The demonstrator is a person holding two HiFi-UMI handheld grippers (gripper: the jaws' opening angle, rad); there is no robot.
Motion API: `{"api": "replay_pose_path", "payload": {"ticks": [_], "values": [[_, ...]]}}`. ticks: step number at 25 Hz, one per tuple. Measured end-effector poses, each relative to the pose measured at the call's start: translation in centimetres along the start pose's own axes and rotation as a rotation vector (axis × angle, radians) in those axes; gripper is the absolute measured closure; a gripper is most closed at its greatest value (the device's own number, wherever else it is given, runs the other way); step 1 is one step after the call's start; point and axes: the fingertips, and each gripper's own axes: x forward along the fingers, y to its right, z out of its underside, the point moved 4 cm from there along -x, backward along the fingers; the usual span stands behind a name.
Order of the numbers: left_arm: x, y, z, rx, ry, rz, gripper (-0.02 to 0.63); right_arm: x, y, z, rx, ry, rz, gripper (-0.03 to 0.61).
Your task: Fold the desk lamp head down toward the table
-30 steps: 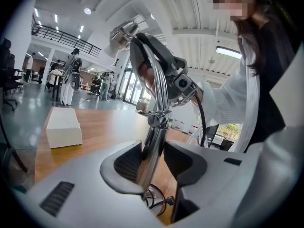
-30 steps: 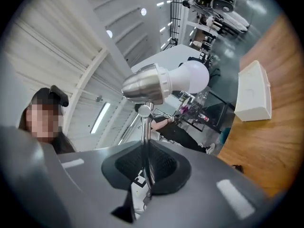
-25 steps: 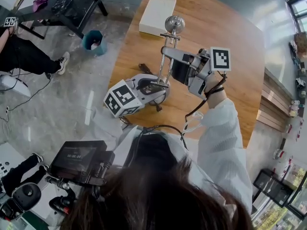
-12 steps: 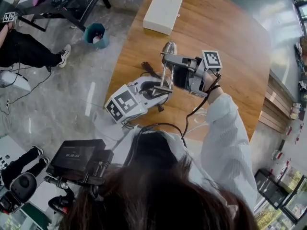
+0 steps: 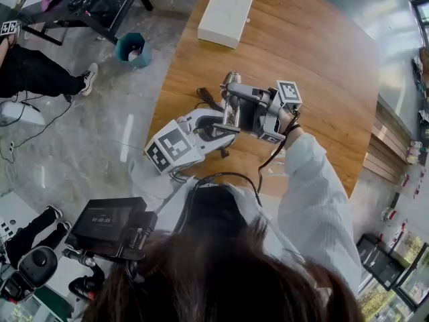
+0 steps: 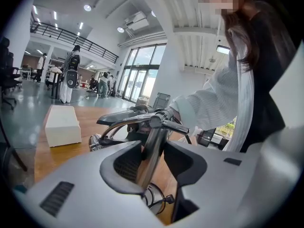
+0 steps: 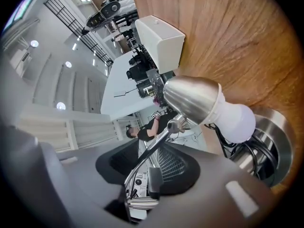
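Observation:
A chrome desk lamp stands on the wooden table (image 5: 322,59). Its head (image 5: 231,79) is folded low, the shade (image 7: 192,98) and white bulb (image 7: 232,120) hanging just over the round base (image 7: 270,141). My left gripper (image 5: 224,123) (image 6: 153,158) is shut on the upright pole (image 6: 156,134) near the base. At the thin upper arm (image 7: 152,148) my right gripper (image 5: 231,96) (image 7: 145,167) has its jaws opening; the arm runs between them with a gap beside it.
A white box (image 5: 226,15) (image 6: 61,125) lies at the table's far end. The lamp's black cable (image 5: 204,98) trails beside the base. Off the table's left edge are a teal bin (image 5: 132,49), a black table (image 5: 100,2) and a seated person (image 5: 33,72).
The right gripper came down with the lamp's upper arm, bringing the head low over the base, and rolled as it went. Its jaws have loosened. The left gripper stayed put.

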Motion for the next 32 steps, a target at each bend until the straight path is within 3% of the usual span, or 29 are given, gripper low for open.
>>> {"api": "replay_pose_path", "payload": {"ticks": [5,10,13,18,22,24,26,29,32], "values": [[-0.2,0.0,0.1,-0.011,-0.001,-0.005,0.466,0.1,-0.1,0.0,-0.067,0.000,0.011,0.430],[-0.5,0.3,0.4,-0.028,0.014,-0.073,0.466,-0.2,-0.6,0.1,-0.179,-0.068,0.141,0.428],[-1.5,0.5,1.4,-0.034,-0.026,-0.087,0.466,-0.3,-0.8,0.2,-0.180,-0.074,0.157,0.428],[-4.1,1.0,1.4,-0.033,-0.024,-0.130,0.466,-1.5,-1.7,0.7,-0.187,-0.024,0.151,0.422],[-5.9,1.1,1.1,-0.056,0.025,-0.160,0.466,-4.0,-2.7,2.3,-0.275,0.038,0.150,0.423],[-6.8,0.6,0.8,-0.115,0.063,-0.168,0.466,-5.3,-4.0,3.4,-0.379,0.068,0.133,0.433],[-7.8,0.1,-0.4,-0.148,0.104,-0.194,0.467,-5.7,-6.0,5.0,-0.549,0.061,0.126,0.433],[-9.5,-0.5,-3.9,-0.117,0.156,-0.283,0.468,-4.8,-9.7,7.7,-0.818,0.051,0.167,0.433],[-10.8,-0.4,-8.5,-0.112,0.265,-0.344,0.483,-3.6,-13.5,10.1,-1.069,0.146,0.236,0.447]]}}
